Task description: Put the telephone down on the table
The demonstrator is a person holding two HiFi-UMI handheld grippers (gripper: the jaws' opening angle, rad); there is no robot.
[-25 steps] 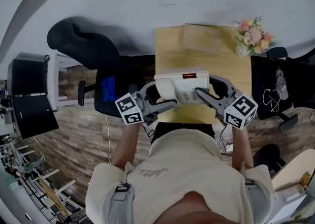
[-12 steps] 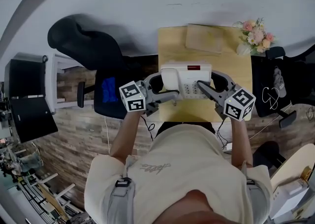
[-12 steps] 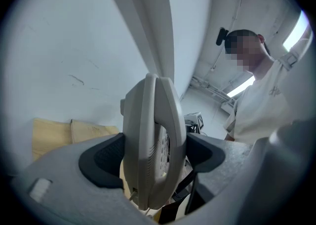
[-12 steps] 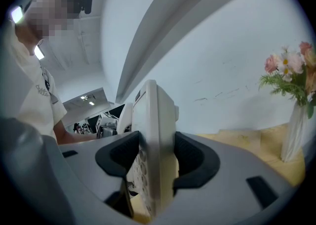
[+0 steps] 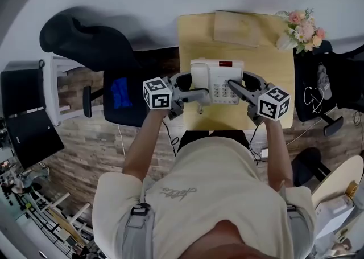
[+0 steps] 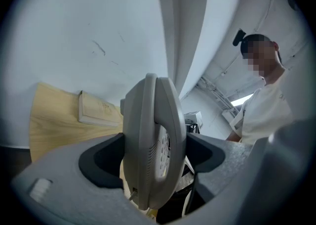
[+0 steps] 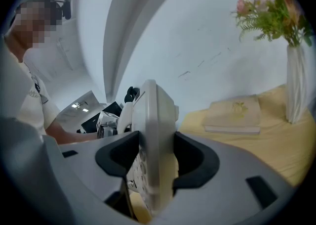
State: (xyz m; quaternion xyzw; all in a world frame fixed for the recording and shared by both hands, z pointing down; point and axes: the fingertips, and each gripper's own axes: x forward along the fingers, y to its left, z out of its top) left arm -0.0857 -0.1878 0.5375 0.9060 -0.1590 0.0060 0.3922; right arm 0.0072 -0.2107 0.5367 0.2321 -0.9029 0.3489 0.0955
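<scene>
Your left claw [image 5: 192, 93] pinches the telephone [image 5: 219, 77] at its handset side. Your right claw [image 5: 234, 88] pinches its keypad side, above the worktop [image 5: 196, 38].

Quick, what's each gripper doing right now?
Left gripper: closed on the telephone.
Right gripper: closed on the telephone too.
</scene>
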